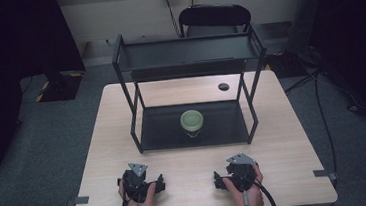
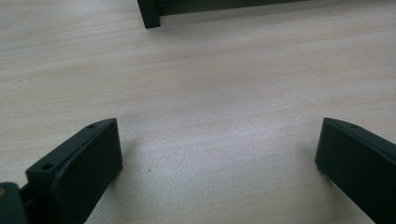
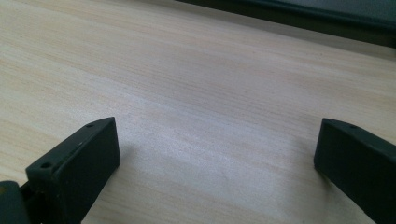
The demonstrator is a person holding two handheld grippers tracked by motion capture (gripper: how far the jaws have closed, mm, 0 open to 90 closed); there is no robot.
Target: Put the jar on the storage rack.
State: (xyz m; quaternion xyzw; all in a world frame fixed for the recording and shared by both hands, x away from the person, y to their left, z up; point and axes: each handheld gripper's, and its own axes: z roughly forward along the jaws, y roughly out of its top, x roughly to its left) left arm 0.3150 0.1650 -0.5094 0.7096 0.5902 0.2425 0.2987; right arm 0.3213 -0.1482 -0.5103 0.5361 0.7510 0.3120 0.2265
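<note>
A glass jar with a pale green lid (image 1: 192,123) stands on the bottom shelf of a black two-tier metal rack (image 1: 121,55) at the middle of the light wooden table (image 1: 284,139). My left gripper (image 1: 138,178) rests near the table's front edge, left of centre, with its jaws wide apart and bare wood between them (image 2: 219,140). My right gripper (image 1: 238,171) rests at the front right, also open, holding nothing (image 3: 217,140). The rack's front leg (image 2: 148,13) shows ahead of the left gripper. The rack's base edge (image 3: 299,16) runs across the top of the right gripper view.
A small black round disc (image 1: 223,86) lies on the table behind the rack's right side. A black chair (image 1: 213,17) stands beyond the table's far edge. Cables (image 1: 322,116) trail on the grey floor to the right. Bare wood lies between the grippers and the rack.
</note>
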